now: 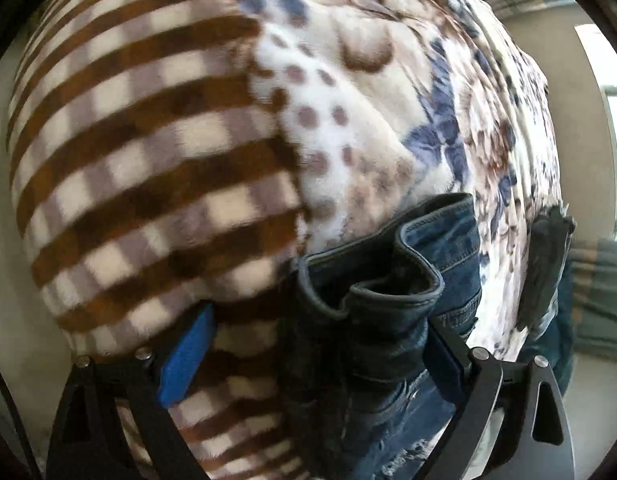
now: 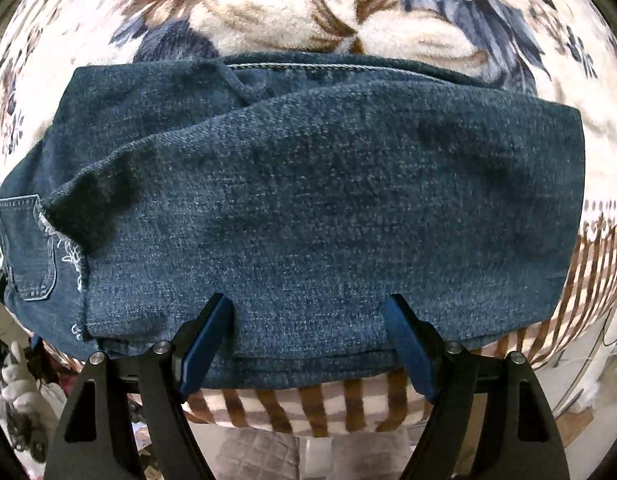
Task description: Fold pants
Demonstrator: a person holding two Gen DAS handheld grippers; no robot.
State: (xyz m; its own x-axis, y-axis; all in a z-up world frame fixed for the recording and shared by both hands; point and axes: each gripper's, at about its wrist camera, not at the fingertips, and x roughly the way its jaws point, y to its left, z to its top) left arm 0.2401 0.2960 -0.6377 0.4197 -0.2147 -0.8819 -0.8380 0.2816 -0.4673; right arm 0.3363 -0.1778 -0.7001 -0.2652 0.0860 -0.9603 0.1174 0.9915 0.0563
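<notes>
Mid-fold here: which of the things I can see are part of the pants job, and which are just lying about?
Part of the job:
- jeans, folded on the bed
- left gripper, jaws open, with bunched denim between them
- right gripper, jaws open over the jeans' near edge

Just there:
- patterned blanket under the jeans
- clutter beside the bed, too blurred to name

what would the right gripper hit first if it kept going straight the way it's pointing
Most likely the folded jeans. The right gripper stands open just over their near edge, pointing steeply down, with denim filling the space ahead of its fingers. The patterned blanket lies underneath. Depth is hard to judge.
</notes>
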